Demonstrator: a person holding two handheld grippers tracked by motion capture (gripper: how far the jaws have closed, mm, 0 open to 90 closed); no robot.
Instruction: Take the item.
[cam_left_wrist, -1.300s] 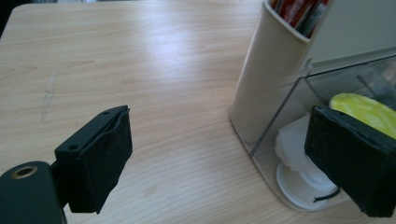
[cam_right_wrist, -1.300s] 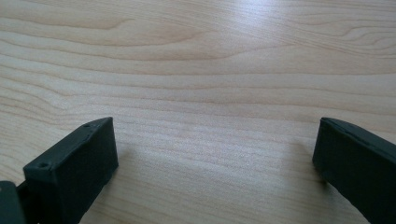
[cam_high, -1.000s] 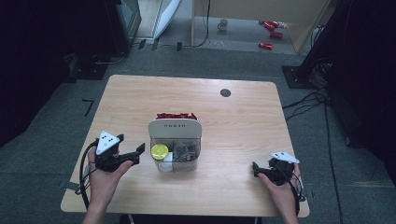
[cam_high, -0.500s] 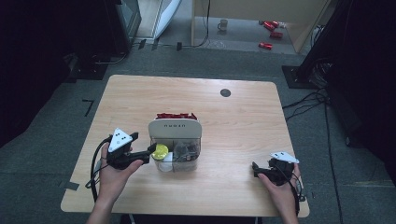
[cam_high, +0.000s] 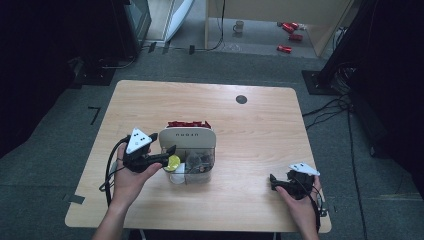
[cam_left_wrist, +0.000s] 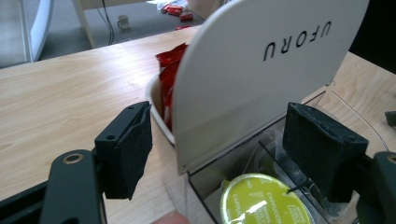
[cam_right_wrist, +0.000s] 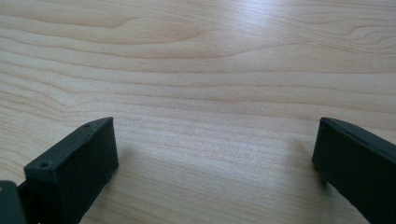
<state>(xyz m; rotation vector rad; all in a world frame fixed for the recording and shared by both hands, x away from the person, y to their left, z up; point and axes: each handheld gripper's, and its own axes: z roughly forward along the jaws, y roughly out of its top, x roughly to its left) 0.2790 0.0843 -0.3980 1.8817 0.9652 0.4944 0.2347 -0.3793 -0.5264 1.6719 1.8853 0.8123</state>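
Wooden table (cam_high: 260, 125) is carrying a clear organizer (cam_high: 192, 160) at frame centre; left gripper (cam_high: 167, 155), jaws apart, is reaching over its yellow capsule (cam_left_wrist: 264, 203), while right gripper (cam_high: 276, 182) is resting spread at lower right.

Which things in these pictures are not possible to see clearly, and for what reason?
- Red packets, left gripper view: mostly hidden behind the white lid.
- Green capsule, left gripper view: cut off by the bottom edge; its print is too small to read.
- Grey contents of the clear box, high view: too small and blurred to identify.
- Red items on the floor, high view: too small to identify.
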